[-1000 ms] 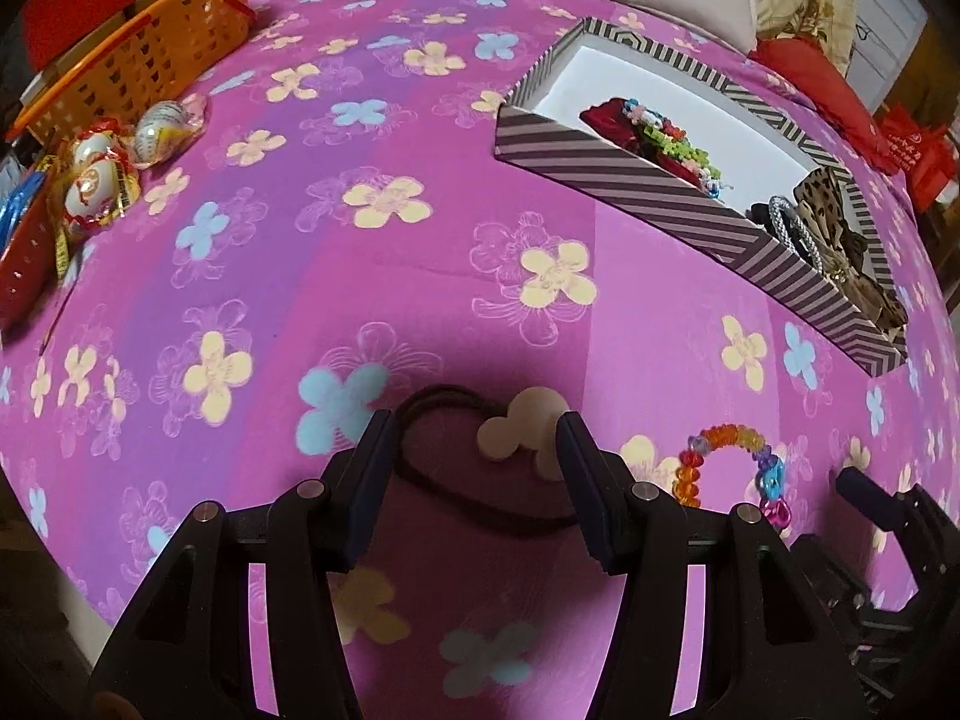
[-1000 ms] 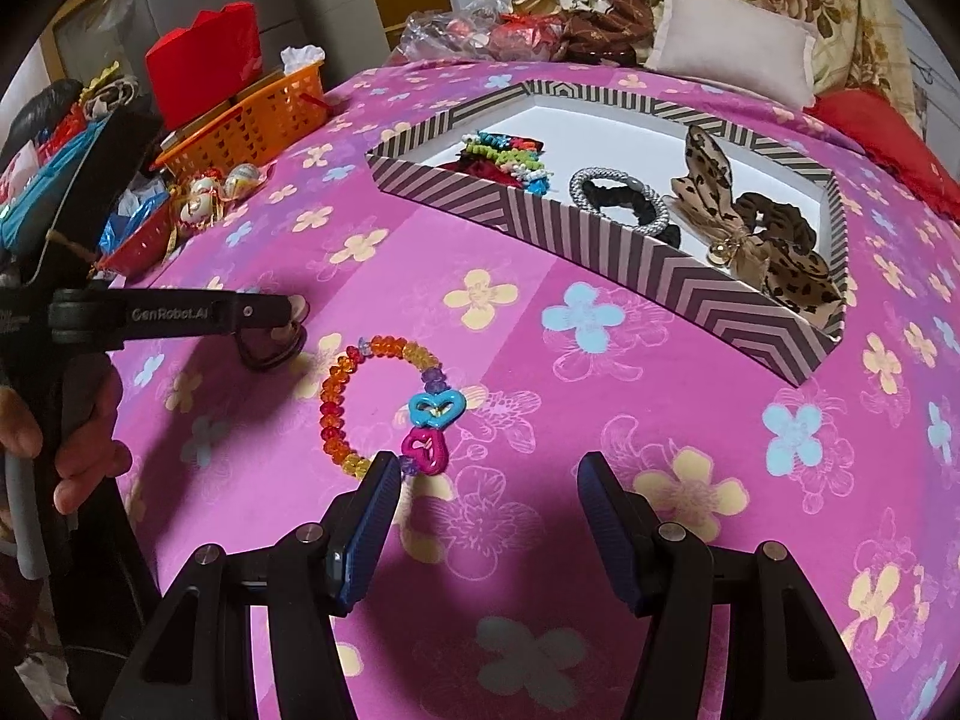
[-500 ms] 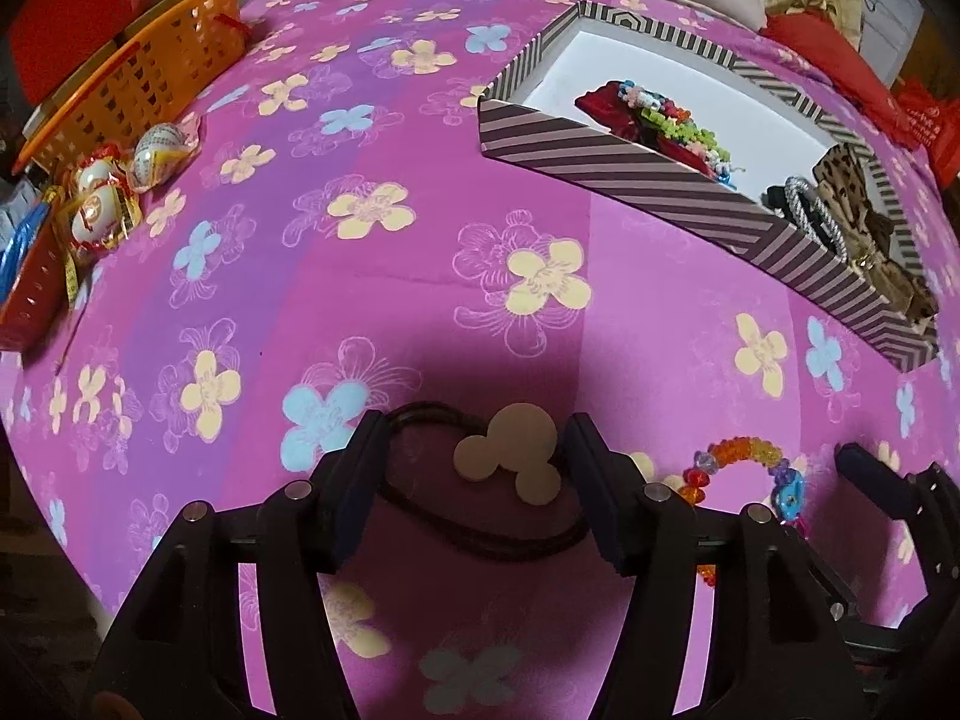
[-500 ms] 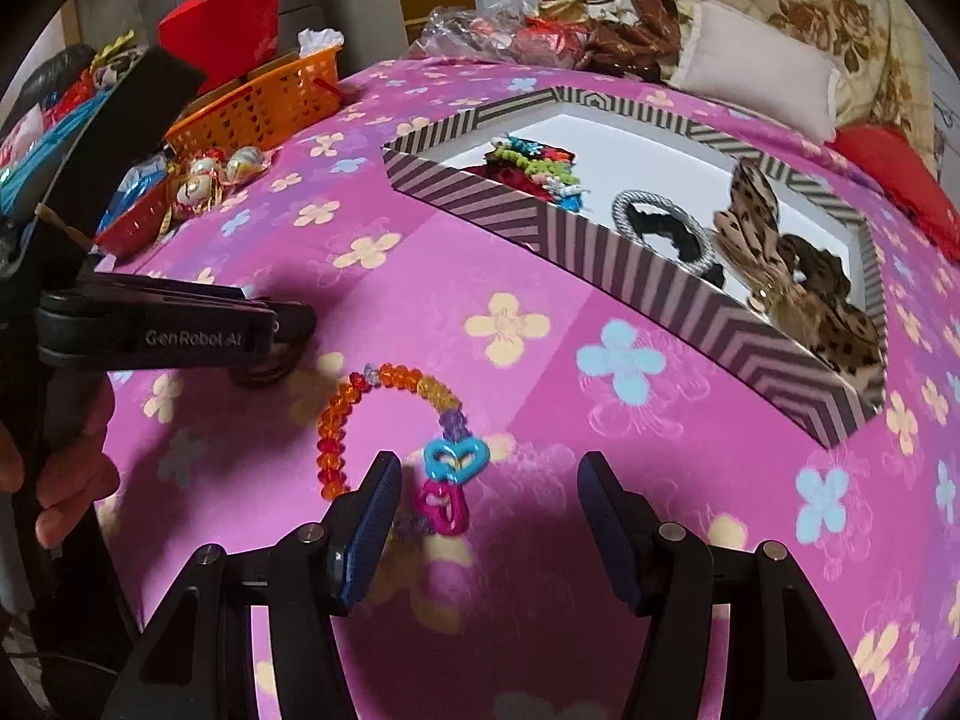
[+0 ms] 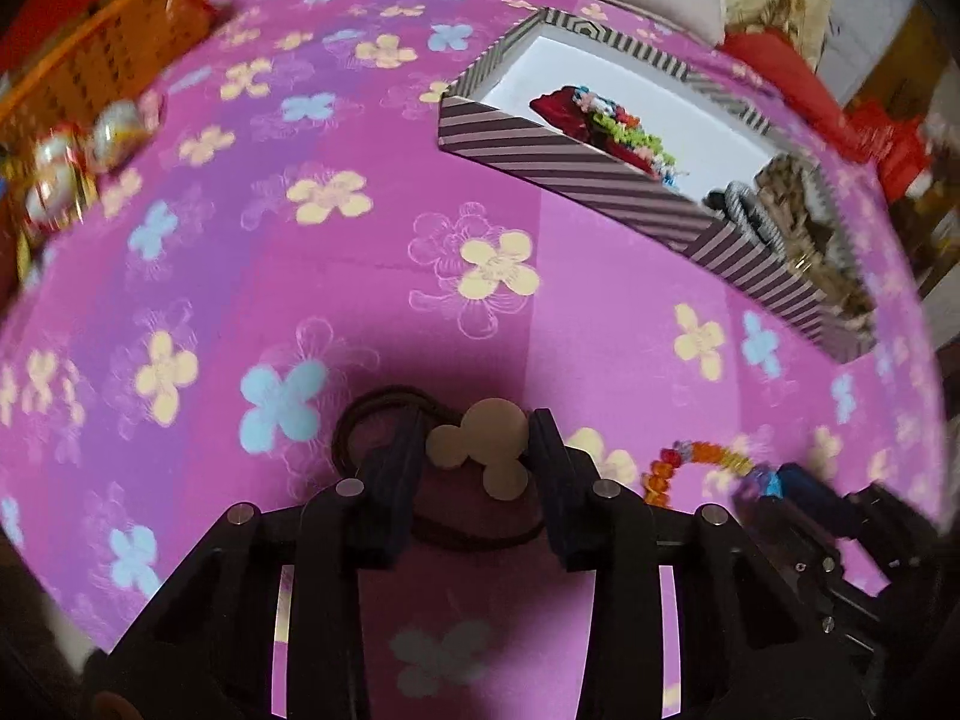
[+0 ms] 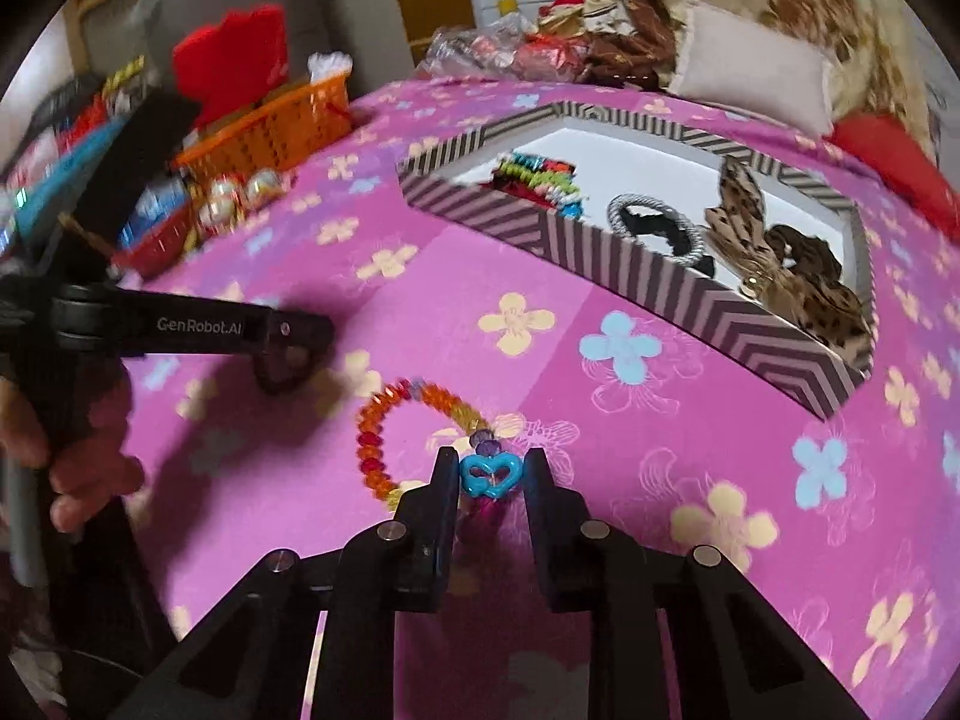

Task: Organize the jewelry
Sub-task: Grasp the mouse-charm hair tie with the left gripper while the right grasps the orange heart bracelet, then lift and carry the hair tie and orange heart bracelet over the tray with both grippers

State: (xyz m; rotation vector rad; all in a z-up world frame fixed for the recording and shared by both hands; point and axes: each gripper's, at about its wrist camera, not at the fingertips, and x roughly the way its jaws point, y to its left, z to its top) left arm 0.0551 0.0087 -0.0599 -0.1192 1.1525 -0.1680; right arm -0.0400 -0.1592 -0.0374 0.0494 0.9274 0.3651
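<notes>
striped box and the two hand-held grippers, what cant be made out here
- Striped box, left wrist view: its near wall hides part of the contents.
- Beaded bracelet, left wrist view: motion blur smears its right end.
- Pink charm, right wrist view: mostly hidden under the blue heart between the right hand-held gripper jaws.
- Hair tie, left wrist view: the left hand-held gripper covers part of its loop.

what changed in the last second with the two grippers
Both jaws have just been closing. The left gripper now pinches the hair tie's beige charm; the right gripper pinches the bead bracelet's blue heart. Striped box and its contents unchanged.
</notes>
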